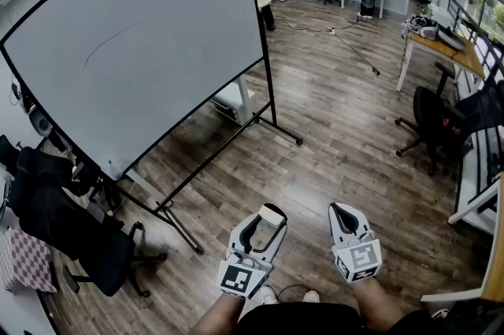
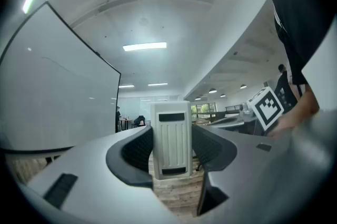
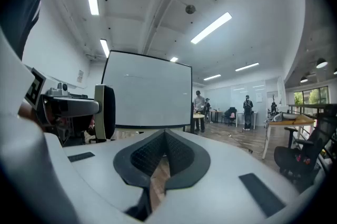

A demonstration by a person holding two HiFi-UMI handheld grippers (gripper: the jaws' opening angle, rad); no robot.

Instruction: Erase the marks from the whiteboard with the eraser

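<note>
Whiteboard (image 1: 157,65) on a rolling stand, fills upper left of head view, well apart from both claws. Wood floor (image 1: 339,136) between person and board is open, so there is plenty of walking room. Watch the stand's foot bars: one (image 1: 285,136) juts right, one (image 1: 183,235) juts toward the person. Black chair (image 1: 98,251) sits by the board's lower left corner, another chair (image 1: 431,117) and a tabletop (image 1: 450,50) are off right, out of the path.

Left claw (image 1: 264,225) is clamped on the eraser (image 2: 170,138), a pale ribbed block standing upright between the pads. Right claw (image 1: 345,214) is pinched closed with nothing in it.

The only mark I can see is a thin curved line (image 1: 106,44) on the board's upper left.

Step looks like the approach, no wiping yet. Best to step left-forward between the foot bars, turn the eraser's felt face flat to the board, and sweep along the curve with even pressure. The board may roll, so the right claw could brace the frame.
</note>
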